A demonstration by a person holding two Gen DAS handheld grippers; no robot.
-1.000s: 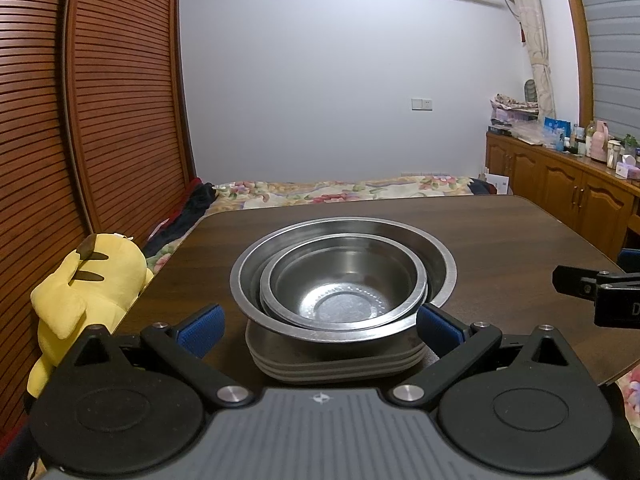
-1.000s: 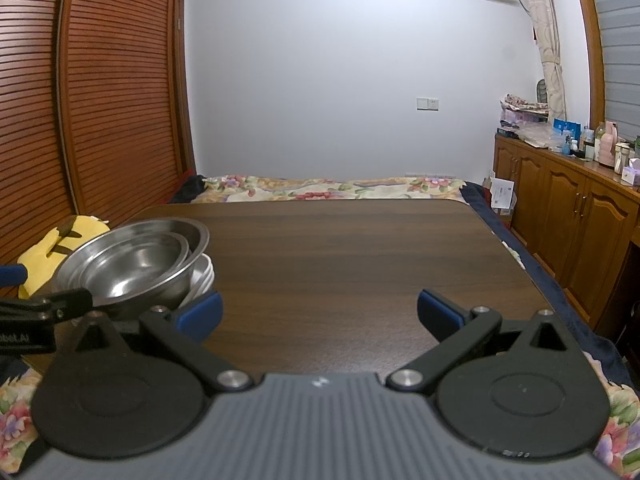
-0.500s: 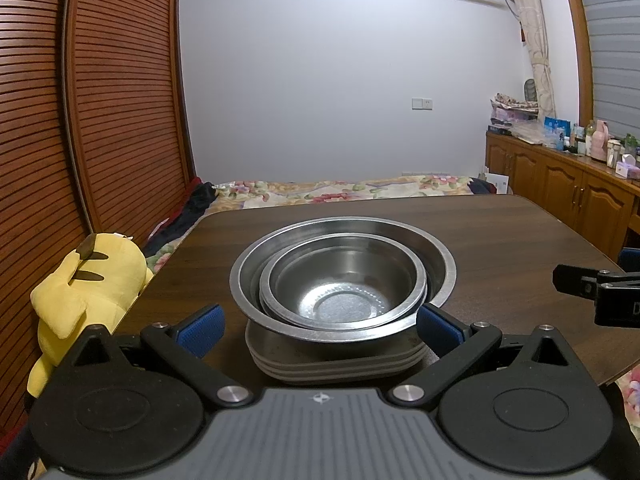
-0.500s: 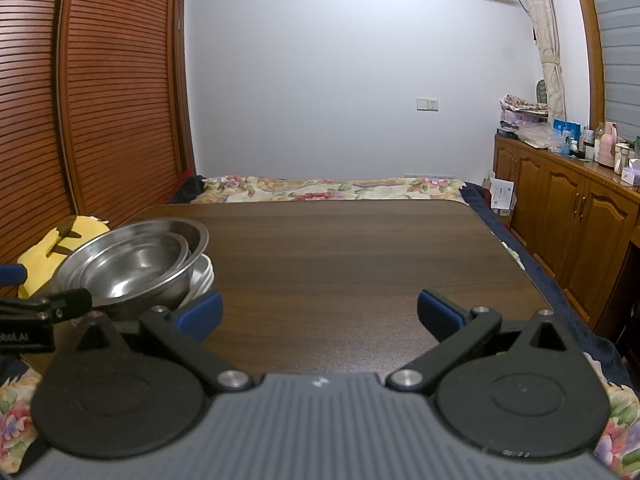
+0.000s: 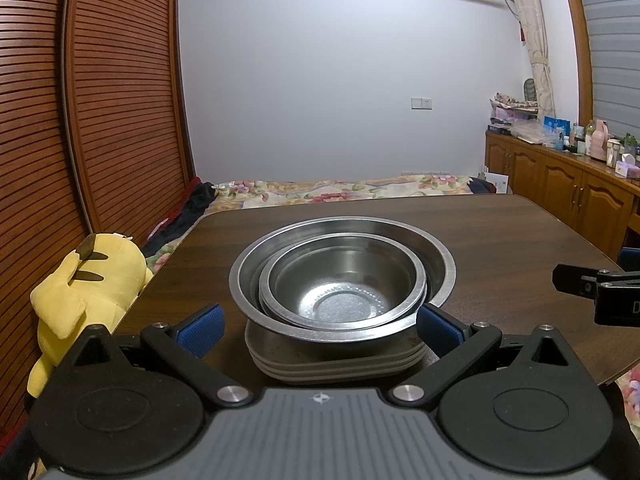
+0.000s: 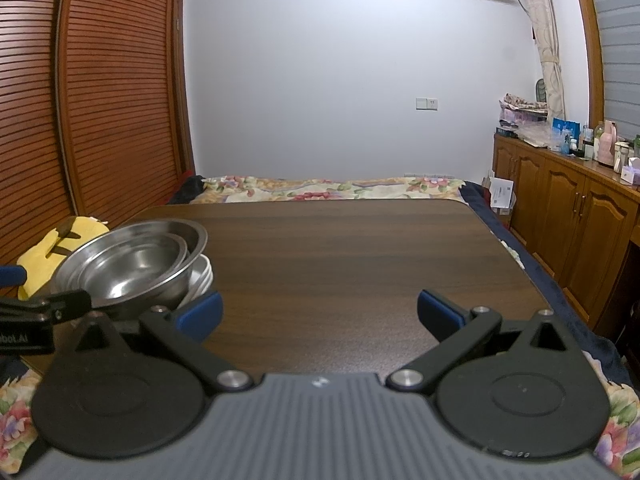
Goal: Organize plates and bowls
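Nested steel bowls, a small one [image 5: 344,288] inside a large one [image 5: 440,264], rest on a stack of pale plates [image 5: 336,364] on the dark wooden table [image 5: 500,228]. My left gripper [image 5: 318,322] is open and empty, its blue pads either side of the stack's near edge. The stack also shows at the left of the right wrist view: bowls [image 6: 128,264], plates [image 6: 200,280]. My right gripper [image 6: 318,312] is open and empty over bare table [image 6: 340,248], to the right of the stack.
A yellow plush toy [image 5: 80,292] sits off the table's left edge by the slatted wardrobe. A floral bed [image 5: 340,190] lies beyond the table. A wooden cabinet [image 6: 576,216] with bottles stands at the right.
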